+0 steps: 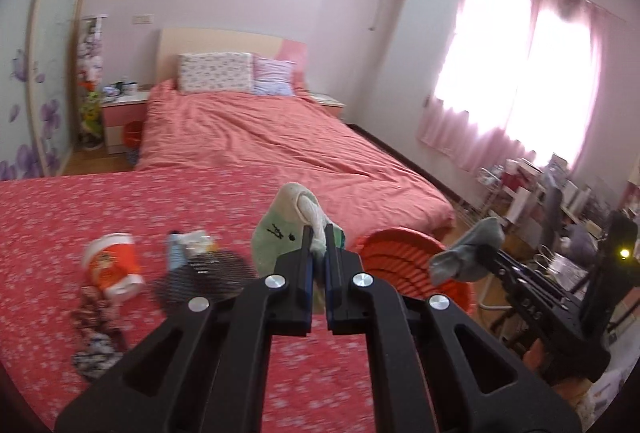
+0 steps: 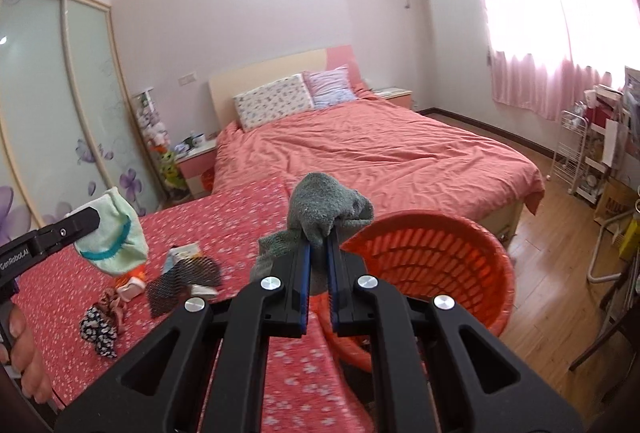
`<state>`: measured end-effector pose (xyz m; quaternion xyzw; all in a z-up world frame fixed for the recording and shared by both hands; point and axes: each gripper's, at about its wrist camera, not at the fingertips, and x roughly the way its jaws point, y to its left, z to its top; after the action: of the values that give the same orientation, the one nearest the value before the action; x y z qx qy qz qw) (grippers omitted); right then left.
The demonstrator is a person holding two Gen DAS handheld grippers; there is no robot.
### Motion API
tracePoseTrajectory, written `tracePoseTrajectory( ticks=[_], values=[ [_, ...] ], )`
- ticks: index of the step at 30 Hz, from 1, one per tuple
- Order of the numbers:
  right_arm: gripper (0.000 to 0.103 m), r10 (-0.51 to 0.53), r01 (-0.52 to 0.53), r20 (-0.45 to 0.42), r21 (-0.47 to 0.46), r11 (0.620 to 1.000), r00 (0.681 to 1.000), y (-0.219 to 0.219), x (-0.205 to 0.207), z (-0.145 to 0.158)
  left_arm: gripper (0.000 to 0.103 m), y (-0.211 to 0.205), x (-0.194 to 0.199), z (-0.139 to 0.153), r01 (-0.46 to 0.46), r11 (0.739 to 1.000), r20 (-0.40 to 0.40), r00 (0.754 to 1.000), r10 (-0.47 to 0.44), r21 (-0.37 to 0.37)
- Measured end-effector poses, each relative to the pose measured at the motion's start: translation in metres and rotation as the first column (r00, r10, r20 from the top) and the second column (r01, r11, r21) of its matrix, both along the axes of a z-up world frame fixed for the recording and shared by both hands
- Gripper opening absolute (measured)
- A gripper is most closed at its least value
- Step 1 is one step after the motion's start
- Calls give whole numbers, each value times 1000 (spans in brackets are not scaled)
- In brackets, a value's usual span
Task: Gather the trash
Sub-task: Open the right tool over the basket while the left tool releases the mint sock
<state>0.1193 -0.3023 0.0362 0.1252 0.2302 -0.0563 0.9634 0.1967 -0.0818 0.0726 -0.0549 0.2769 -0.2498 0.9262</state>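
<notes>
**poster1:** Orange basket (image 2: 472,273) is what your next move hangs on, I'd say. In the right wrist view it sits at about 3 o'clock from your right gripper (image 2: 319,245), just beside the fingertips, mouth tipped toward you. Those jaws are clamped nearly shut on a grey sock (image 2: 324,205), which bunches above the tips with a tail hanging to 8 o'clock. Looks like a short swing right and it's over the rim.

**poster2:** And the left one?

**poster1:** Your left gripper (image 1: 319,233) is pinched tight on a pale green sock (image 1: 280,229), white cuff caught between the pads, body hanging to about 10 o'clock. From that camera the basket is at 3 o'clock too, but further off, with your right gripper in between. So the right hand is nearer; I'd drop grey first.

**poster2:** Anything you can't see?

**poster1:** Basket floor is hidden, so no idea what's in it. On the red flowered cloth (image 1: 48,233) there's a tipped orange cup (image 1: 114,265), a black mesh piece (image 2: 184,283) over some wrappers, and crumpled patterned scraps (image 2: 100,329), all motion-blurred, so I can't tell exactly what they are.
</notes>
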Motion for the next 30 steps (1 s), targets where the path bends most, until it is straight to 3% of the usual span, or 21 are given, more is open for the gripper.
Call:
tracePoseTrajectory(
  ticks=[14, 21, 23, 25, 28, 30],
  values=[
    [8, -137, 140, -60, 51, 989, 989, -70, 18, -36, 6, -127, 29, -43, 203, 979, -69, 977, -203, -3],
    [8, -154, 160, -93, 66, 985, 984, -91, 33, -45, 6, -173, 53, -72, 226, 973, -118, 968, -221, 37],
    [9, -150, 158, -101, 79, 984, 984, -93, 37, -47, 16, -179, 60, -80, 213, 976, -132, 970, -205, 54],
    [16, -142, 152, -110, 88, 984, 984, -94, 40, -49, 32, -180, 67, -87, 199, 978, -144, 972, -187, 69],
    [37, -135, 147, -132, 91, 985, 982, -94, 45, -54, 37, -174, 75, -94, 162, 983, -156, 977, -148, 84],
    [44, -138, 150, -141, 78, 986, 980, -90, 44, -57, 37, -163, 79, -96, 136, 987, -165, 979, -120, 90]
  ],
)
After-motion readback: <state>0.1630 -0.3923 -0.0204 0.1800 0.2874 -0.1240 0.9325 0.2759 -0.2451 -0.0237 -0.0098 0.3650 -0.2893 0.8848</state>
